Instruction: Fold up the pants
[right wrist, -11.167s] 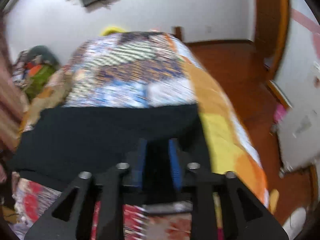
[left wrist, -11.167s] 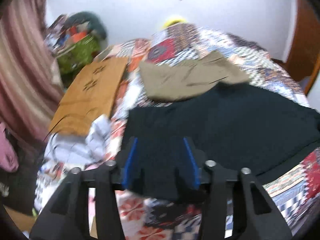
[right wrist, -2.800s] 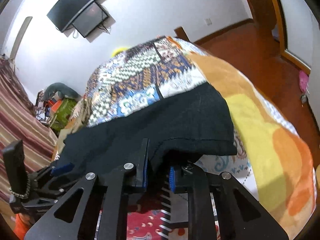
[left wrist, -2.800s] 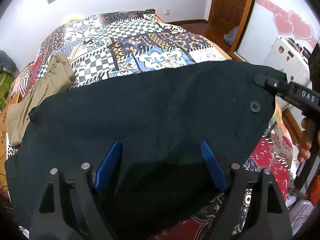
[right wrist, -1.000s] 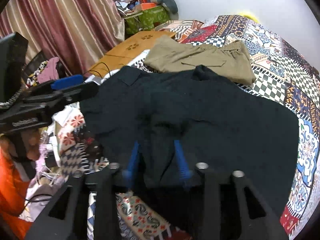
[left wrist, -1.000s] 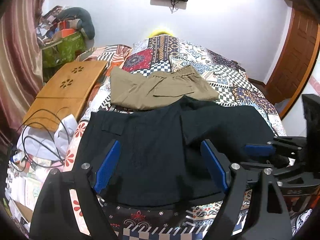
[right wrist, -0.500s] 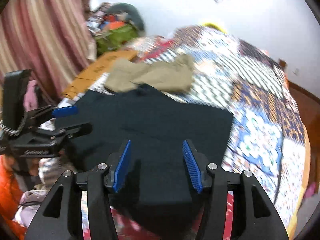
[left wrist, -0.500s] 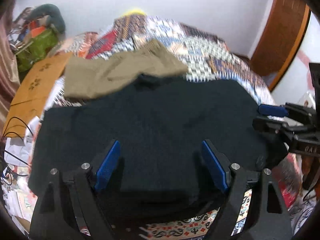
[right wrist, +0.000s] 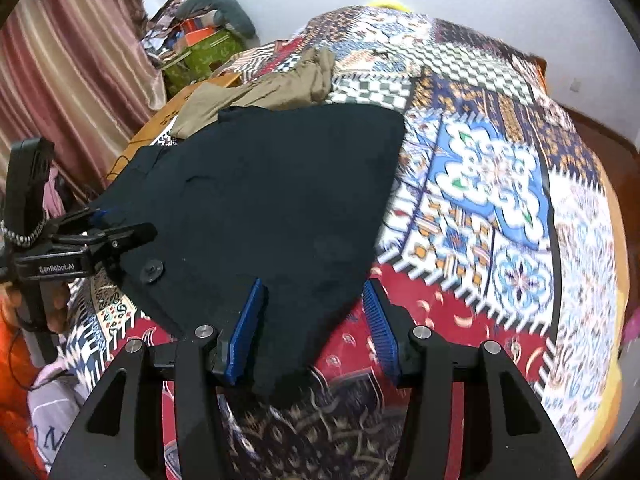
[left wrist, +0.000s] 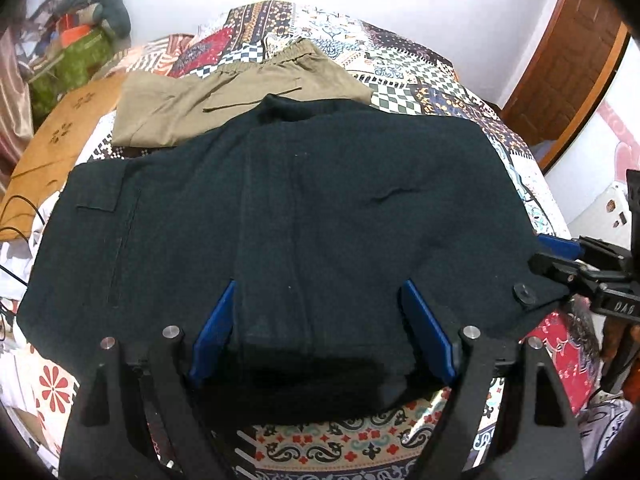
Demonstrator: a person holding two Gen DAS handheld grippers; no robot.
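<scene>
2 pants: 1 black pair [left wrist: 304,208], 1 khaki pair [left wrist: 224,96].

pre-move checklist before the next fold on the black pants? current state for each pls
1. Left gripper open, nothing clamped: ok.
2. Right gripper open, nothing clamped: ok.
3. Black pants lie spread and mostly flat on the quilt: ok.
4. Pants clear of other clothes: not ok, their far edge overlaps the khaki pants.
5. Near hem fully on the bed: cannot tell, the fingers hide it.
</scene>
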